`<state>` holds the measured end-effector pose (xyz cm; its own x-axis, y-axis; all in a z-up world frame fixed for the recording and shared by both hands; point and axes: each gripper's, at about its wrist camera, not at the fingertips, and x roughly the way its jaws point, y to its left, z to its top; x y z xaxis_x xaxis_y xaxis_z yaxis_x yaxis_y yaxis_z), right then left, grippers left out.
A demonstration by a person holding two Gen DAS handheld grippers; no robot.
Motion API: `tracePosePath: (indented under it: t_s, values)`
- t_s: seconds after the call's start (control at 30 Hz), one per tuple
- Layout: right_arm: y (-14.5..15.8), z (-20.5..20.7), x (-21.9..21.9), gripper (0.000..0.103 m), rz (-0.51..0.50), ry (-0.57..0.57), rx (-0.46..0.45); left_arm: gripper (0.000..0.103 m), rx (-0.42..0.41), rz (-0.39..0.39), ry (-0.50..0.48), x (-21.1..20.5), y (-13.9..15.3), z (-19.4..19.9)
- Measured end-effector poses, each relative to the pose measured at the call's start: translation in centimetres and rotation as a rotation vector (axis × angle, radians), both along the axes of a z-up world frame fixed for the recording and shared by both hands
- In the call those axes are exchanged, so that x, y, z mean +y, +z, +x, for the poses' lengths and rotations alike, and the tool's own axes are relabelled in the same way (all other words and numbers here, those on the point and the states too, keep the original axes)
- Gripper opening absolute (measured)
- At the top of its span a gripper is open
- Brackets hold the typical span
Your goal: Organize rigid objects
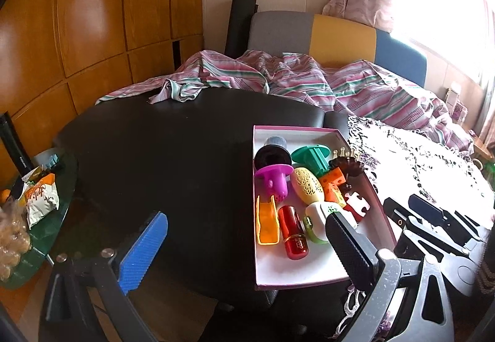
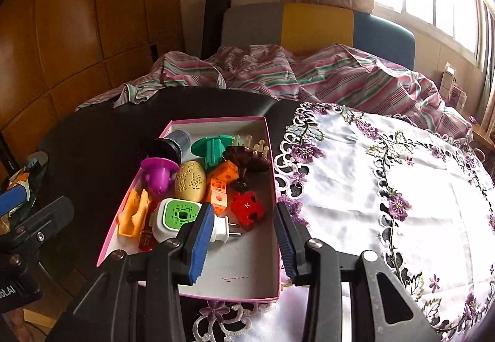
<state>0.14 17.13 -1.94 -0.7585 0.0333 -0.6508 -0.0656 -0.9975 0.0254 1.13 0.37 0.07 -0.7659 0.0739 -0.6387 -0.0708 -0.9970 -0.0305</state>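
Over the near end of the pink-rimmed box (image 2: 272, 162) hangs the right tool (image 2: 246, 236), its blue pads parted with nothing pinched between them; the box's right wall runs up through the gap without either pad pressing on it. The left tool (image 1: 247, 244) stands wide open above the black tabletop (image 1: 173, 162), to the left of the box, and it too is empty.

All the rigid pieces in sight already lie in the box: a purple flanged plug (image 2: 159, 171), a green one (image 2: 212, 148), a cream pierced egg (image 2: 190, 181), orange cube blocks (image 2: 221, 185), a red puzzle piece (image 2: 247, 209), a white and green plug-in device (image 2: 178, 218), an orange clip (image 2: 133, 213), a dark brown stemmed dish (image 2: 247, 161) and a red tube (image 1: 292, 232). Nothing loose shows on the lace-edged embroidered cloth (image 2: 402, 187) to the right. By my judgement the gathering step is done or nearly so, and the right tool has just let something go or is picking its next piece.

If more tidying is meant, the next move calls for lowering into a crowded heap, so the pads must single out one piece without nudging its neighbours.

Beyond the tabletop lie a striped sheet (image 1: 309, 82) rumpled over a bed, a grey, yellow and blue headboard (image 1: 340, 35), wooden panelling and a bright curtained window. Snack packets (image 1: 40, 196) sit on a glass side table at the left.
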Motion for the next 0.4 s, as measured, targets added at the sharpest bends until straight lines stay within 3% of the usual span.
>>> tracePosePath:
  t_s: [0.4]
  values:
    - [0.10, 0.07, -0.64, 0.040, 0.003, 0.017, 0.005, 0.103, 0.012, 0.005, 0.011, -0.16, -0.01, 0.12]
